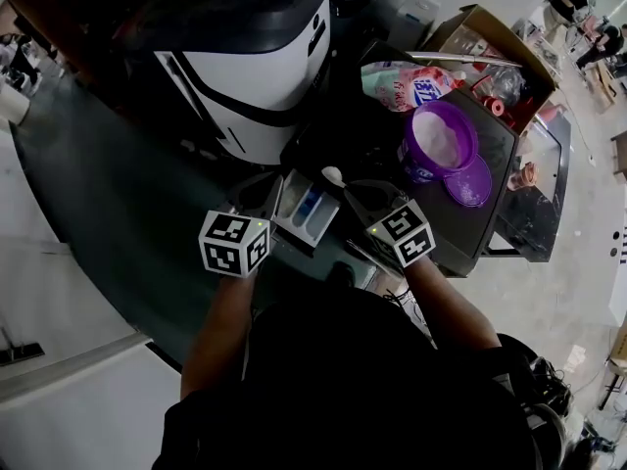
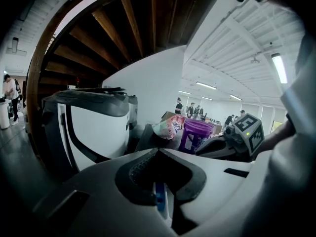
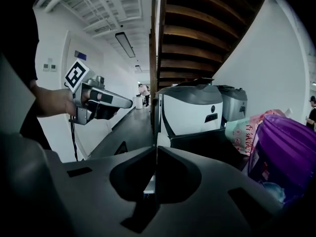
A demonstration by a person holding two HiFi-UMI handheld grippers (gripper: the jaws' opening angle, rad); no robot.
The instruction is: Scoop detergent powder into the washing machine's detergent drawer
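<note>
The right gripper's (image 3: 156, 148) jaws are pressed together on the thin handle of a white scoop (image 3: 161, 140), its bowl just past the tips and above the detergent drawer (image 1: 323, 221). The left gripper's (image 2: 158, 151) jaws are closed to a seam at the drawer's left wall; whether they pinch that wall is hard to tell. The drawer stands pulled out from the washing machine (image 1: 255, 67). To the right, the open purple tub (image 1: 416, 160) holds powder (image 1: 439, 140), its lid (image 1: 470, 182) beside it.
</note>
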